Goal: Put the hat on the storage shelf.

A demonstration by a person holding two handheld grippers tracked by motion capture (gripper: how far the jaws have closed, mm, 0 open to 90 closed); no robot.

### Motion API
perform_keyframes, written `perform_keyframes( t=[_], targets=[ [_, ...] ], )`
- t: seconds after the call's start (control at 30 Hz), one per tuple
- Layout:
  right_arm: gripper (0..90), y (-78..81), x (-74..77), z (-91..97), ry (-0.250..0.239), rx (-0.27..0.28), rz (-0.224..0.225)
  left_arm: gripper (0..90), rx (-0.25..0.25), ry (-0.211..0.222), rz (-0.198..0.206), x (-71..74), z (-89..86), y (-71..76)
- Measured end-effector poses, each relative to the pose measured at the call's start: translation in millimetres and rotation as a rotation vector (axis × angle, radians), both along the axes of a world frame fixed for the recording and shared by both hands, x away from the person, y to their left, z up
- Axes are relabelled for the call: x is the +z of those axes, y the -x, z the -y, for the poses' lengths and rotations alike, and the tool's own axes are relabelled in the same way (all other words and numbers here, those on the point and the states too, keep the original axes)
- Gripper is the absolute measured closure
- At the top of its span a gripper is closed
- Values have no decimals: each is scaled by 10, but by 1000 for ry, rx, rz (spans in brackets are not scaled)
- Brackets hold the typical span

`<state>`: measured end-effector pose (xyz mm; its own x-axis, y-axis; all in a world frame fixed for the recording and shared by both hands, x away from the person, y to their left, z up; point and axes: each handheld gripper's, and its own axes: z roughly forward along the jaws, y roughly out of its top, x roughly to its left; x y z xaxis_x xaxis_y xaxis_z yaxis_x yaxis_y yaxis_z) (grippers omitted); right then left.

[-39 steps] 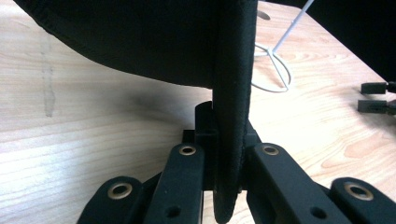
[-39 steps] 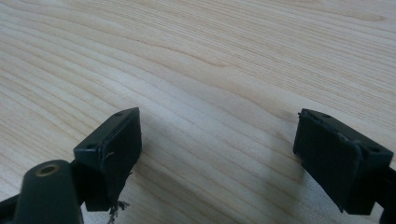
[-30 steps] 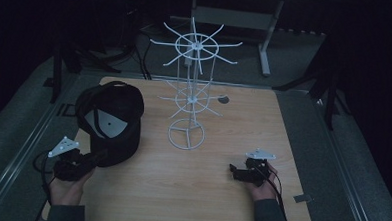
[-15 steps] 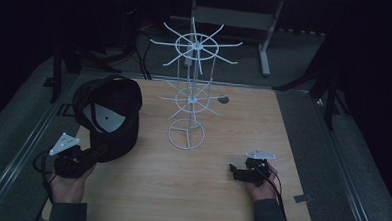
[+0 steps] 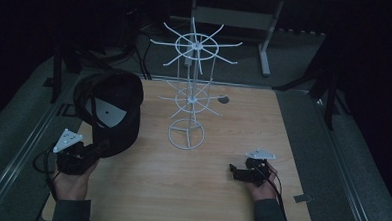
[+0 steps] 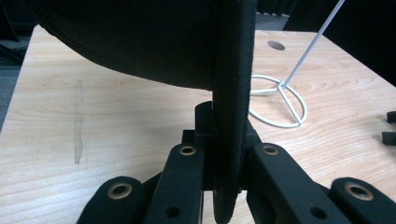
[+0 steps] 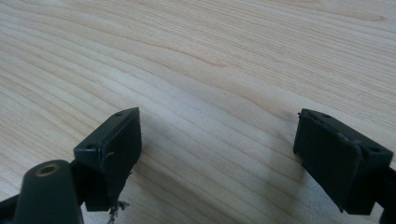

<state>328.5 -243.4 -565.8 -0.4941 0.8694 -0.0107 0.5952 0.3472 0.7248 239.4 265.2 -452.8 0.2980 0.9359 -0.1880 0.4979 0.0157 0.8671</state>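
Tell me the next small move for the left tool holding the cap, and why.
Probably carry the black cap up and toward the white wire rack. The left tool is clamped on the cap's brim with the cap off the table, the rack's prongs are bare, and the right tool rests open.

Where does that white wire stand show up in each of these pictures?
High view: the white wire stand rises at the table's centre, right of the black cap.
Left gripper view: its ring base lies right of the cap.
Right gripper view: bare wood between the jaws.
Shared landmark: the wooden table.
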Motion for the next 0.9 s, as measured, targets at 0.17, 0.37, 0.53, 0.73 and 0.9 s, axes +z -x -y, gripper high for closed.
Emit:
perform_keyframes(
  t=[0.17,0.37,0.53,0.73,0.9],
  targets=[
    [150,0,0,-1,-1,-1,0,867,7,-17,18,62,31,-10],
    [150,0,0,-1,-1,-1,0,866,17,-33,40,133,59,-22],
    [149,-1,0,0,0,1,1,867,23,-44,53,170,88,-33],
    [150,-1,0,1,0,1,1,867,31,-56,74,218,139,-48],
    [150,-1,0,0,-1,0,1,867,34,-57,89,255,172,-59]
  ],
)
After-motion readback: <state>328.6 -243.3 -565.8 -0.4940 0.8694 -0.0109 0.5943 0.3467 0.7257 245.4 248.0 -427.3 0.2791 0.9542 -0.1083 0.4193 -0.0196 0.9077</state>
